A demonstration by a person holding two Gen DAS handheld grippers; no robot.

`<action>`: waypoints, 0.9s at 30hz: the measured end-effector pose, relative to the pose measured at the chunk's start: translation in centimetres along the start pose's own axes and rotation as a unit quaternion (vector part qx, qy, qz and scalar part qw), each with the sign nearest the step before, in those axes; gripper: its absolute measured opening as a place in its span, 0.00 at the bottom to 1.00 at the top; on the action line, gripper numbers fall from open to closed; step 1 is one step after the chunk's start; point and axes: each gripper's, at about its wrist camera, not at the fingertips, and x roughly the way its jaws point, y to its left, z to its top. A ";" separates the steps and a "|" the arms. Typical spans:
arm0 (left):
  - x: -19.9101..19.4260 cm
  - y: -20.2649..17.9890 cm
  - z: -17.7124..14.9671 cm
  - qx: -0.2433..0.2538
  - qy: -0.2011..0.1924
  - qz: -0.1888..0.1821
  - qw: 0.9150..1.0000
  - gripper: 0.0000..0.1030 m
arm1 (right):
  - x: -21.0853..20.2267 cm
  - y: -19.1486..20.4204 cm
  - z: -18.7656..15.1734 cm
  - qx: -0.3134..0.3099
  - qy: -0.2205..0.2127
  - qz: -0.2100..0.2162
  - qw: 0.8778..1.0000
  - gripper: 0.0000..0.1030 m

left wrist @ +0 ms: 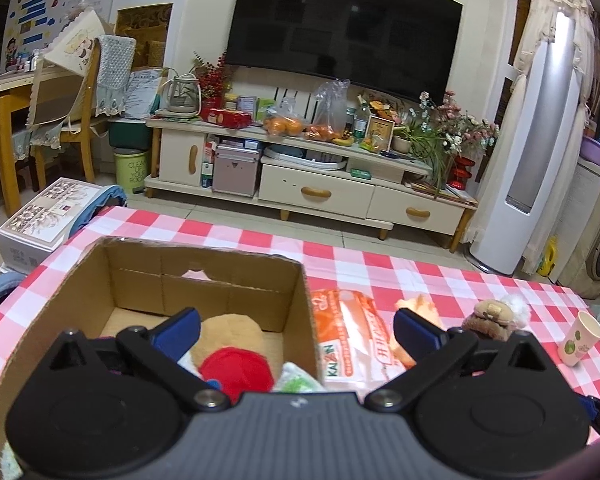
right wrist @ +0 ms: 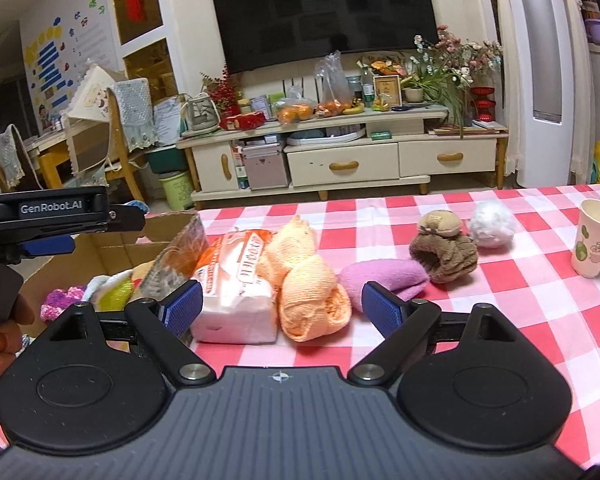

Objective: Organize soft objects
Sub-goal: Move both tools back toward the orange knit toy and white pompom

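left gripper (left wrist: 296, 330): bottom of left wrist view, jaws wide apart, nothing clamped; it sits over the near right corner of the box
right gripper (right wrist: 282, 306): bottom of right wrist view, jaws apart, empty, low over the counter
cardboard box (left wrist: 204, 276): lower left of left view, open top, on the counter
box contents: tan plush with red part (left wrist: 236, 368) at the near end; green-white soft item (left wrist: 298, 378) beside it in the near right corner
tissue pack (right wrist: 236, 292): center-left of right view, touching the box's right wall
orange knit bundle (right wrist: 308, 284): center, just right of the pack, touching it
pink sock (right wrist: 384, 278): right of the bundle, behind the right jaw
brown knit item (right wrist: 444, 248): farther back, right of center
white fluffy ball (right wrist: 492, 226): just right of the brown item
paper cup (right wrist: 594, 238): right edge, upright
counter (right wrist: 500, 320): red-white check cloth
TV stand (right wrist: 340, 152): background, past the counter
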 end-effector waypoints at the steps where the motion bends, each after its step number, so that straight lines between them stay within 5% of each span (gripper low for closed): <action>1: 0.0 -0.2 -0.1 0.002 -0.001 -0.002 1.000 0.99 | 0.1 -0.2 0.0 0.001 0.000 -0.002 1.000 1.00; 27: 0.7 -7.2 -2.1 0.075 -0.004 -0.035 0.997 0.99 | 0.8 -6.5 -1.0 0.084 -0.037 -0.107 0.990 1.00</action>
